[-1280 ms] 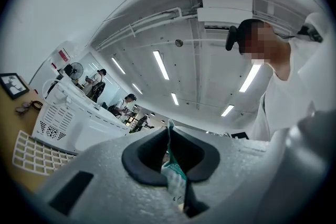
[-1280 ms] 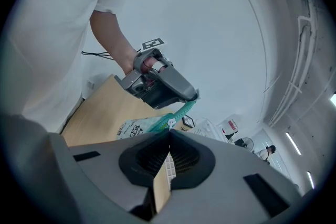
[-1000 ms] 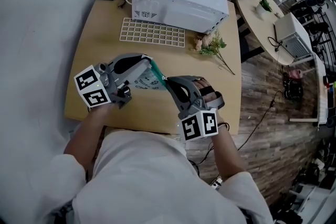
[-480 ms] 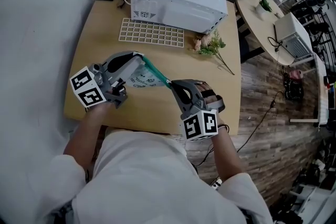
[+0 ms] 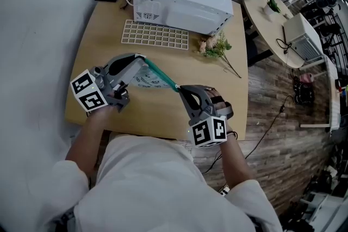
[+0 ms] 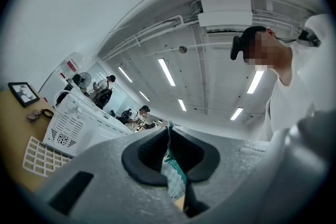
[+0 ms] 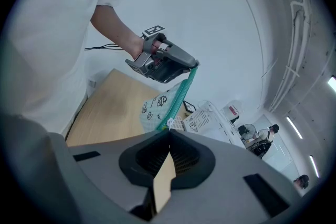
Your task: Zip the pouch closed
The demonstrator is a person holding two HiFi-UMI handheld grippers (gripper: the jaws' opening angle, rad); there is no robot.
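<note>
The pouch hangs clear of the counter, stretched between the 2 tongs. The left tongs are clamped on 1 end of the pouch; the left gripper view shows printed fabric and teal tape pinched between the pads. The right tongs are fully closed on a small pale tab at the near end of the teal zip. This is judged to be the slider pull, though it is too small to confirm.

Change over the last second: the right tongs have drawn away from the left tongs, toward the person and slightly down. The visible run of teal zip between them has grown from a short stub to a long taut line. The left tongs have held position as the anchor.

Meaning for the task: the slider is judged to be travelling along the zip, closing it behind. The stroke appears well advanced. How much track remains at the right tongs cannot be seen, so closure is not yet confirmed
</note>
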